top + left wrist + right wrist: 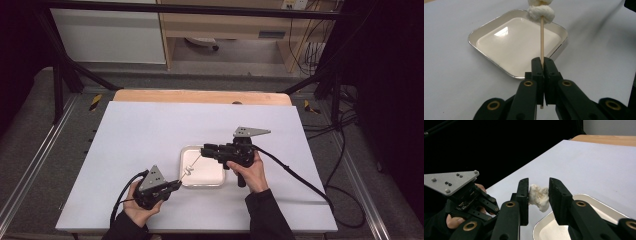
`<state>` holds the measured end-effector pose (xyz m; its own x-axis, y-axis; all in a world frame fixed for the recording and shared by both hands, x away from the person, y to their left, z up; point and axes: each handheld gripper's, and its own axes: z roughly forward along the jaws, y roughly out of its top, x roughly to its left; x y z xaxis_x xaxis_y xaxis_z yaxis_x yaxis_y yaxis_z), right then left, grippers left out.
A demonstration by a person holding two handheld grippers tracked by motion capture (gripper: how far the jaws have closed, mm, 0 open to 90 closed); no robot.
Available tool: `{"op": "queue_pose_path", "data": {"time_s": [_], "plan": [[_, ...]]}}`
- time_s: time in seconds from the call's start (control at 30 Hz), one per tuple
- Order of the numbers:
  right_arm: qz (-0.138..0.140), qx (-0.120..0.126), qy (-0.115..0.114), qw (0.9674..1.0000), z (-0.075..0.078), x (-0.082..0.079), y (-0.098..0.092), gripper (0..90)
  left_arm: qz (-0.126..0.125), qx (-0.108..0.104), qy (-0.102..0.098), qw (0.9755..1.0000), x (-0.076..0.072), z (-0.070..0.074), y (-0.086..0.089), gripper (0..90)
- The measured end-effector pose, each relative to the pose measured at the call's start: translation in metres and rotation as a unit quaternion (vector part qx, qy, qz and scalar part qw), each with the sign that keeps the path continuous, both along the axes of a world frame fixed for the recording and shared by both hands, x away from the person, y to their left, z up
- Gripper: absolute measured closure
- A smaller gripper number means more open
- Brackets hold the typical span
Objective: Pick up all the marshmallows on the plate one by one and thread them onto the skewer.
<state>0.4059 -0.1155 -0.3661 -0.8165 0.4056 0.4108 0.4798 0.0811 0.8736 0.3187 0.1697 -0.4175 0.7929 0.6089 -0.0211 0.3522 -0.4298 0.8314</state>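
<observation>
While left hand-held gripper (543,65) clamps skewer (541,40), right hand-held gripper (538,195) straddles marshmallow (539,197)

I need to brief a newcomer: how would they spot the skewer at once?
Start at the white table sheet and find the shiny square tray near its front. The skewer is the thin pale wooden stick slanting above the tray between both grippers, alone in carrying white knobbly lumps.
</observation>
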Motion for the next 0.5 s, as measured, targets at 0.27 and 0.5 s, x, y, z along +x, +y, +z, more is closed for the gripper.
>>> {"op": "queue_pose_path", "data": {"time_s": [0.27, 0.5], "plan": [[0.009, 0.003, 0.013, 0.9999, -0.0053, 0.0001, 0.0040, 71.7, -0.003, 0.001, -0.001, 1.0000, -0.0001, -0.0008, -0.0006, 88.4], [0.016, 0.008, 0.020, 0.9996, -0.0095, -0.0023, 0.0076, 73.5, -0.001, 0.001, 0.000, 1.0000, -0.0005, -0.0018, -0.0012, 88.4]]}}
